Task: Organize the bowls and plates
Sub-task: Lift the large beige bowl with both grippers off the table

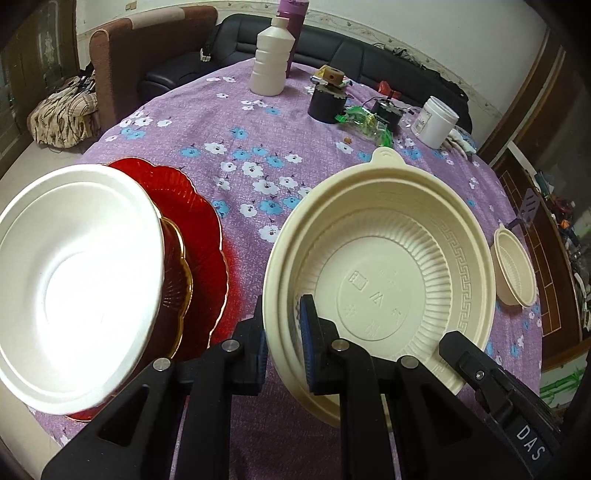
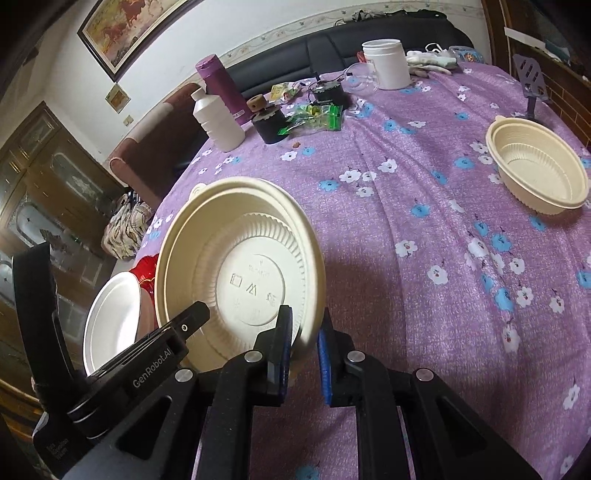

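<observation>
A large cream plastic bowl (image 1: 388, 266) with ribbed walls hangs tilted above the purple flowered tablecloth (image 1: 251, 122), and its rim looks doubled. My left gripper (image 1: 284, 332) is shut on its left rim. My right gripper (image 2: 304, 343) is shut on the opposite rim of the same bowl (image 2: 240, 266). Each gripper shows in the other's view: the right gripper (image 1: 465, 354) and the left gripper (image 2: 184, 325). A white plate (image 1: 74, 277) lies on red scalloped plates (image 1: 207, 236) to the left. A smaller cream bowl (image 2: 539, 173) stands upright on the table at far right.
At the back of the table stand a white bottle (image 1: 271, 62), a purple flask (image 1: 291, 22), a black cylinder (image 1: 327, 103), green wrappers (image 1: 365, 122) and a white jar (image 1: 436, 122). A spatula (image 2: 532, 81) sticks up behind the small bowl. A black sofa (image 1: 332, 48) lies beyond.
</observation>
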`<action>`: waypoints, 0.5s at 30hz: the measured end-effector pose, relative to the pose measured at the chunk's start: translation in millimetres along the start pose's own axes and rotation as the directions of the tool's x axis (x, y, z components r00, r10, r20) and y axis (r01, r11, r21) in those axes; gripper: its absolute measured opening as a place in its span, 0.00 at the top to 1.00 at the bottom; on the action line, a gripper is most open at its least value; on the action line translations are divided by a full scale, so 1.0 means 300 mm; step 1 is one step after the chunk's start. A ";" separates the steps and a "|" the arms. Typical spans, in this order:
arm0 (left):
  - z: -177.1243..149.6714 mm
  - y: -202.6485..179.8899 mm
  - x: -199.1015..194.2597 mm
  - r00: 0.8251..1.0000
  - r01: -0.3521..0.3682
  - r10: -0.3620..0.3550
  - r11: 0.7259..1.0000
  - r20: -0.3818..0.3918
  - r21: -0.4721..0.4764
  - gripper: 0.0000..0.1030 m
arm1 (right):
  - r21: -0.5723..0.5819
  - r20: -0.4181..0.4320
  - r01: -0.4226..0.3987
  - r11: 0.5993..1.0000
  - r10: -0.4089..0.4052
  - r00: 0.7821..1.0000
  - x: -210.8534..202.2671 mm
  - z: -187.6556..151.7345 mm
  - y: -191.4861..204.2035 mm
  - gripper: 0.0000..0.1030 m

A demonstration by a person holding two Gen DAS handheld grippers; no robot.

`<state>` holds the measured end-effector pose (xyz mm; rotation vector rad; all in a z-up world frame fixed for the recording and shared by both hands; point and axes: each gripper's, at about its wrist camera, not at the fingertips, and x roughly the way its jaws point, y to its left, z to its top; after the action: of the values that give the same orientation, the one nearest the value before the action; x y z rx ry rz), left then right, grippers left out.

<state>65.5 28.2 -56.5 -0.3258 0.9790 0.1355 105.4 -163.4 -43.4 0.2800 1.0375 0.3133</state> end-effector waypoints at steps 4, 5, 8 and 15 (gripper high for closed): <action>-0.021 -0.014 0.001 1.000 0.024 -0.024 0.999 -0.001 0.028 0.87 | 0.020 0.011 0.017 1.000 -0.018 1.000 -0.021 -0.021 -0.016 0.88; -0.028 -0.020 0.002 1.000 0.029 -0.029 0.999 -0.004 0.039 0.87 | 0.024 0.014 0.021 0.999 -0.021 1.000 -0.025 -0.026 -0.021 0.88; -0.043 -0.033 0.006 0.999 0.039 -0.039 0.997 -0.012 0.061 0.87 | 0.046 0.014 0.024 0.999 -0.024 1.000 -0.035 -0.042 -0.051 0.88; -0.065 -0.066 0.011 0.999 0.036 -0.034 0.994 -0.018 0.102 0.87 | 0.075 0.017 0.011 0.997 -0.013 1.000 -0.046 -0.063 -0.098 0.88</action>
<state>57.1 2.9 -65.0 -0.2501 0.9926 0.0508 85.8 -194.4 -52.4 0.3432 1.0345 0.2609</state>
